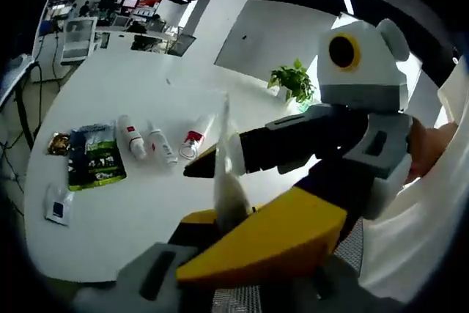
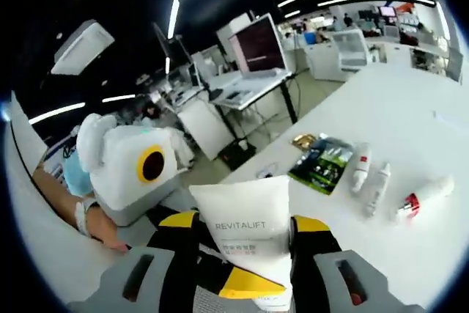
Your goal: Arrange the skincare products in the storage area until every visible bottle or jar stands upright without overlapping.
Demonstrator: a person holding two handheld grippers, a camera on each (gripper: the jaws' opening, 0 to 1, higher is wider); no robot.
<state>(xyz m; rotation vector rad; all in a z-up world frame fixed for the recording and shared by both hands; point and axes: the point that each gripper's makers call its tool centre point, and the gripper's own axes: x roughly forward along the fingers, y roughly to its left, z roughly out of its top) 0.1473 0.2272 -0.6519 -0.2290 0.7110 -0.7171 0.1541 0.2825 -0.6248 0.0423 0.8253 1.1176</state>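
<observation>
White table [image 1: 132, 210] in an open office carries three bottles lying flat. Above its near edge a white tube [image 2: 245, 229] marked REVITALIFT stands lengthwise, crimped end up, clamped between the right tool's [image 2: 245, 269] jaws; the left tool [image 1: 220, 243] also grips its edge. Sachets [image 1: 95, 155] lie beside the bottles [image 1: 157, 141]. A plant [image 1: 293, 82] stands far off.

Left gripper [image 1: 220, 203]: yellow-black jaws, grey base with dark slots. Right gripper [image 2: 245, 254]: same colours, white housing. Person wore white sleeve [image 1: 410, 232], wristband [image 2: 82, 218].
</observation>
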